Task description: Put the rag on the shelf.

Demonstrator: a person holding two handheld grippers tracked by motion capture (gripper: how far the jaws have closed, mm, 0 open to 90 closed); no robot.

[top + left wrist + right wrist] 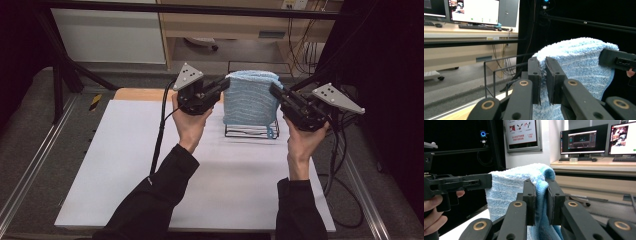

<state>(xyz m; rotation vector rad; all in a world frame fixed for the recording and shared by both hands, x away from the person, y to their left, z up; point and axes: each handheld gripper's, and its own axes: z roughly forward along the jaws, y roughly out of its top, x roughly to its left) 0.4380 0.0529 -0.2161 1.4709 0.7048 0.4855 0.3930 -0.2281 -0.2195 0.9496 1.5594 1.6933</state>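
Note:
A light blue towel (250,97) hangs over a black wire rack (248,132) at the back middle of the white mat (150,165). My left gripper (225,84) is shut on the towel's upper left edge, and the left gripper view shows fluffy cloth (576,65) pinched between its jaws (543,68). On the upper right edge my right gripper (275,91) is shut too, with a fold of towel (509,185) squeezed between its jaws (541,192). Each gripper view shows the other gripper across the towel (617,60) (461,183).
The mat lies on a wooden tabletop (135,94) framed by metal rails (30,170). Black cables (160,135) trail from both grippers. Beyond the table stand a desk (454,30) with monitors and black frame bars (200,7). The rack's bare wires (489,75) rise left of the towel.

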